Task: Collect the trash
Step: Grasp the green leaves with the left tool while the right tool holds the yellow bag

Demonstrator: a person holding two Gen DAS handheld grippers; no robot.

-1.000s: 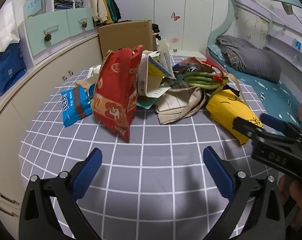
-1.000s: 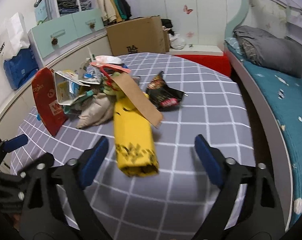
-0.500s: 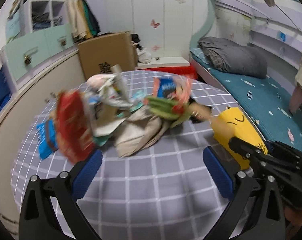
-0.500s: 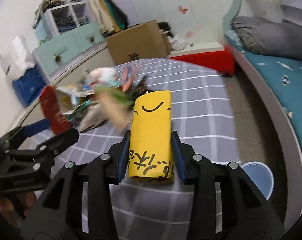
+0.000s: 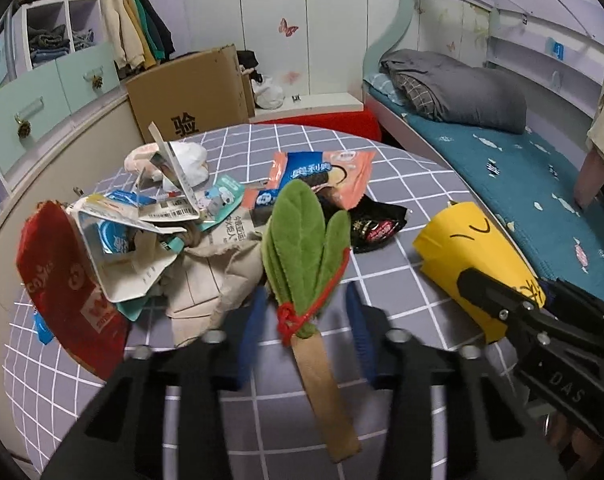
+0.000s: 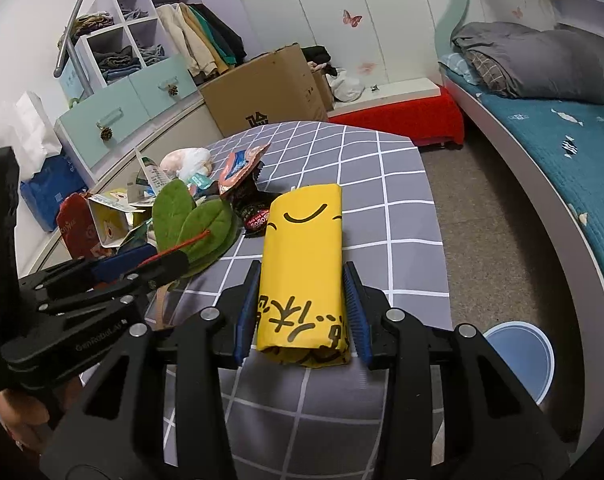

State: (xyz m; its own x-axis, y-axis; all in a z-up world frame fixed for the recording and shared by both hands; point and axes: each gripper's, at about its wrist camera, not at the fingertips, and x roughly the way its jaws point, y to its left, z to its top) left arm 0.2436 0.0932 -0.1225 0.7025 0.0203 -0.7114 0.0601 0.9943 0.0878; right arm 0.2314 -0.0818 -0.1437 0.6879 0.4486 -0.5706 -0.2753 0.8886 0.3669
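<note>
Trash is heaped on a round table with a grey checked cloth [image 5: 382, 152]. My right gripper [image 6: 302, 276] is shut on a yellow packet [image 6: 302, 240] with a smiling face; its blue pads press both sides. The same packet [image 5: 470, 248] and right gripper [image 5: 502, 304] show at the right of the left wrist view. My left gripper [image 5: 306, 300] is closing around a green leaf bundle [image 5: 302, 240] tied with red string to a brown strip. Gaps still show between its pads and the bundle. In the right wrist view, the left gripper [image 6: 142, 264] sits beside the bundle [image 6: 190, 224].
The heap holds a red snack bag [image 5: 62, 288], a beige paper bag [image 5: 210, 276], a black wrapper [image 5: 376, 228] and an orange wrapper [image 5: 322, 172]. A blue bin [image 6: 518, 356] stands on the floor by the table. Behind are a cardboard box [image 5: 190, 96] and a bed [image 5: 502, 168].
My left gripper swept right across the heap to the leaf bundle and its jaws narrowed around it. My right gripper closed on the yellow packet and still holds it.
</note>
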